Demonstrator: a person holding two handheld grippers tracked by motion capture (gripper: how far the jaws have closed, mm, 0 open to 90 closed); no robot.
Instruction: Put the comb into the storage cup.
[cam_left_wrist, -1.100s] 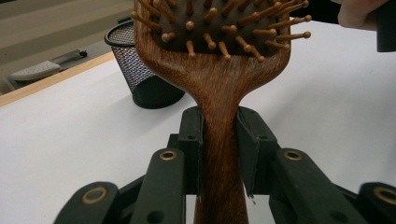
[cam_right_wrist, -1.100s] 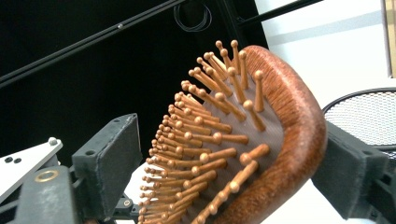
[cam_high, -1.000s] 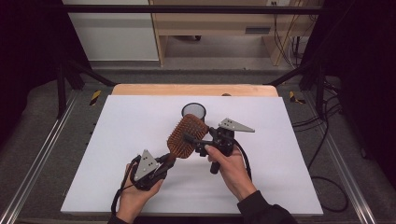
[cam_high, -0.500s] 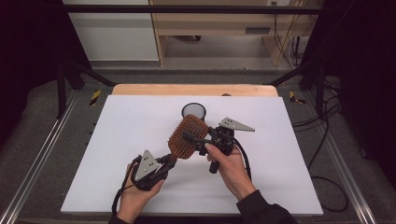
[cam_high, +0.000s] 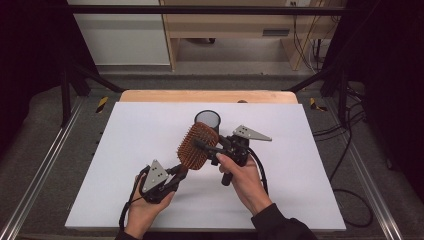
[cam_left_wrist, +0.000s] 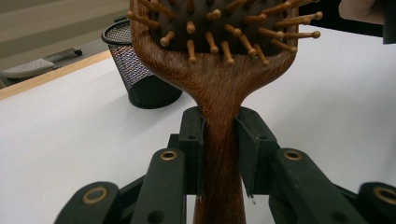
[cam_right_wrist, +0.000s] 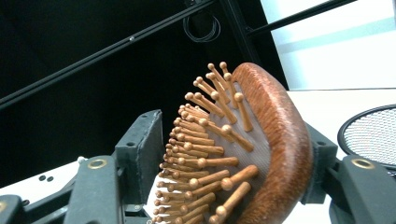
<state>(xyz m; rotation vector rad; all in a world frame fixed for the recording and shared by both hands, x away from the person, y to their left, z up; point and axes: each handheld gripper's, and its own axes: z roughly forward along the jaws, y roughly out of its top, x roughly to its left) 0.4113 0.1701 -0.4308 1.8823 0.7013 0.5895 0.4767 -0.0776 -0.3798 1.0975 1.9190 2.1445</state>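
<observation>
Wooden hairbrush (cam_high: 198, 146) handle pinched by left gripper (cam_high: 176, 172); head straddled by right gripper (cam_high: 205, 146), jaws just closing, long axis slanted toward mesh cup (cam_high: 207, 119)

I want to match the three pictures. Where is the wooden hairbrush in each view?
High view: wooden hairbrush at table centre, before the mesh cup.
Left gripper view: upper middle, handle running down to the bottom edge.
Right gripper view: centre-right, bristles facing left.
Shared landmark: the mesh cup.
</observation>
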